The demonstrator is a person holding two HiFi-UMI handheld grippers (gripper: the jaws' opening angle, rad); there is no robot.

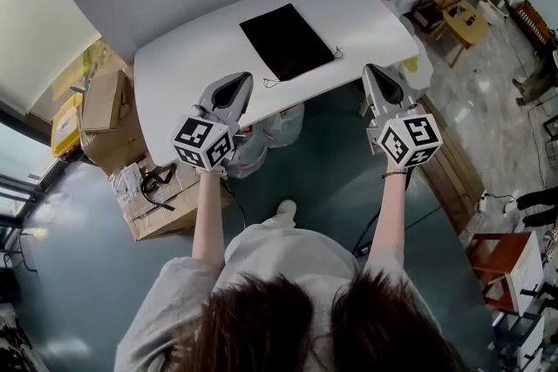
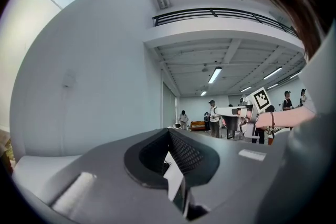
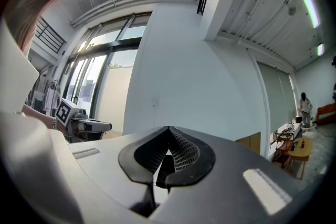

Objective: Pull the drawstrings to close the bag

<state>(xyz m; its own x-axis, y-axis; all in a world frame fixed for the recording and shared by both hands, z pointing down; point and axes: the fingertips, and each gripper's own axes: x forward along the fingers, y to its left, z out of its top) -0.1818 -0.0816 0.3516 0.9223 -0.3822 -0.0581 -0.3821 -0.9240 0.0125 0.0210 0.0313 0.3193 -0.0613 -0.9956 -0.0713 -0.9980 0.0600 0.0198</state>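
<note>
While my jaws are clenched empty, my left gripper (image 1: 241, 81) and right gripper (image 1: 372, 71) hang at the near edge of the table (image 1: 366, 13). The black bag (image 1: 286, 39) lies flat mid-table, drawstrings (image 1: 335, 55) loose beside it.

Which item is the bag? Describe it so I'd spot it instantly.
Find the white table in the middle of the head view. The bag is the flat black rectangle lying on it, with thin cords trailing from its near corners. It is the only dark thing there.
</note>
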